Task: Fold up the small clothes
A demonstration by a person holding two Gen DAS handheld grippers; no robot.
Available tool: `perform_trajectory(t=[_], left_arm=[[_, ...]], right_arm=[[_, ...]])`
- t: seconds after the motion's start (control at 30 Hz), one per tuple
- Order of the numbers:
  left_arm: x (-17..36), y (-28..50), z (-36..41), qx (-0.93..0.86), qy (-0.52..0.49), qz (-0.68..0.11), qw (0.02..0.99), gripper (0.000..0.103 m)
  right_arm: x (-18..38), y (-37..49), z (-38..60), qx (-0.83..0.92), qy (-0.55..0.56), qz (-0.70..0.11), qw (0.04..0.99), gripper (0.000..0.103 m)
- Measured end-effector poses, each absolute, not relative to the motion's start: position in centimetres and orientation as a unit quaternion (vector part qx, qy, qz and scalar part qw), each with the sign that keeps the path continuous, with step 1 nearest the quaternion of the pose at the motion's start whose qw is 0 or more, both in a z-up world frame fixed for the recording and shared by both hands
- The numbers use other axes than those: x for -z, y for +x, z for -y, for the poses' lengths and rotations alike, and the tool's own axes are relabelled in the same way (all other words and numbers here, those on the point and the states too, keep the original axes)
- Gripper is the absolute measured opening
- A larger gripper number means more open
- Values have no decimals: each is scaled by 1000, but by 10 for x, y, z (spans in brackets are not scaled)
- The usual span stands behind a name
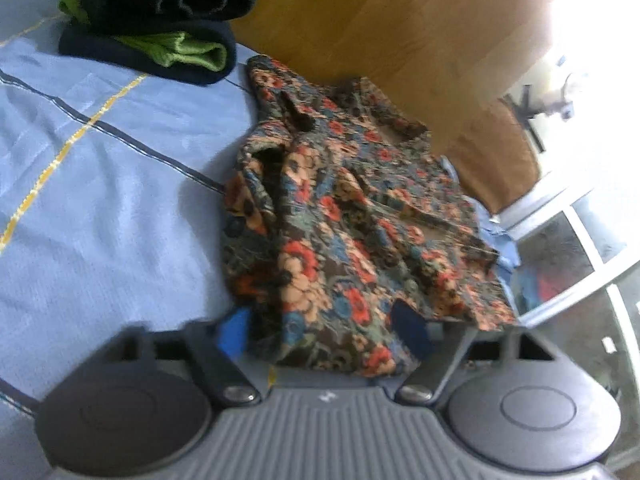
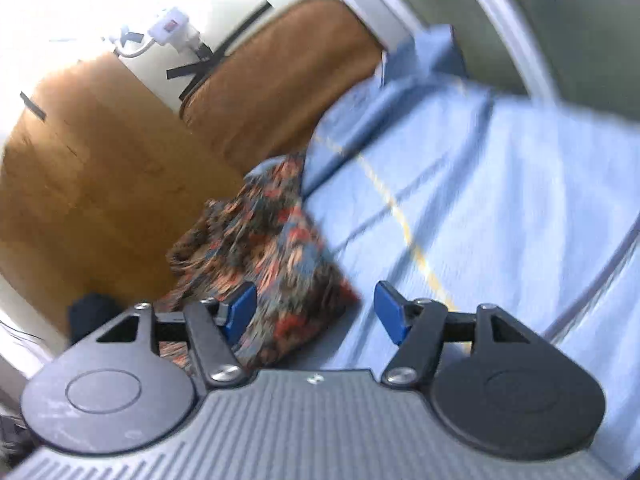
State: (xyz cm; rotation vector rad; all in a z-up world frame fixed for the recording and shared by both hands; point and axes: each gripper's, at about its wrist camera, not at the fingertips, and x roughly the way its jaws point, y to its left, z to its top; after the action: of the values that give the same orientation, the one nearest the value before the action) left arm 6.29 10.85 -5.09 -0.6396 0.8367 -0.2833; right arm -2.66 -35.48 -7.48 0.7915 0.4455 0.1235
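Note:
A small floral garment (image 1: 340,220) in red, blue and tan lies crumpled on the light blue bedsheet (image 1: 100,200), near the wooden headboard. My left gripper (image 1: 324,328) is open, its blue pads either side of the garment's near hem, with cloth lying over and between them. In the right wrist view the same garment (image 2: 264,248) lies at the left. My right gripper (image 2: 316,312) is open; its left pad (image 2: 240,312) touches the cloth's near corner and its right pad (image 2: 390,312) is over bare sheet.
A stack of folded dark and green clothes (image 1: 160,20) sits on the sheet at the far left. The wooden headboard (image 1: 380,20) runs behind. A wall plug with cables (image 2: 172,28) is on the wall. A white window frame (image 1: 580,240) stands at the right.

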Motion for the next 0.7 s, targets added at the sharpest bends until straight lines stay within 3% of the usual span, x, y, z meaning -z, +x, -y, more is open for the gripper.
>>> perform_trajectory(t=[0.1, 0.2, 0.27, 0.3, 0.33, 0.6, 0.7], left_arm=[[53, 70, -111, 121, -310, -409, 849, 31], [53, 73, -116, 122, -322, -410, 844, 24], [49, 74, -118, 105, -317, -372, 866, 22], [46, 74, -119, 106, -317, -370, 867, 20], [42, 72, -119, 106, -316, -365, 869, 19], [-1, 26, -124, 109, -265, -309, 907, 7], [-3, 2, -132, 100, -258, -301, 913, 7]], right_arm=[[76, -18, 337, -62, 373, -212, 901, 67], [73, -4, 326, -69, 374, -223, 898, 67], [70, 9, 322, -55, 353, -232, 905, 51], [69, 14, 324, -47, 344, -244, 905, 24], [70, 19, 326, -43, 353, -256, 899, 19], [37, -40, 321, -78, 341, -216, 911, 11], [35, -71, 317, -115, 339, -215, 909, 11]])
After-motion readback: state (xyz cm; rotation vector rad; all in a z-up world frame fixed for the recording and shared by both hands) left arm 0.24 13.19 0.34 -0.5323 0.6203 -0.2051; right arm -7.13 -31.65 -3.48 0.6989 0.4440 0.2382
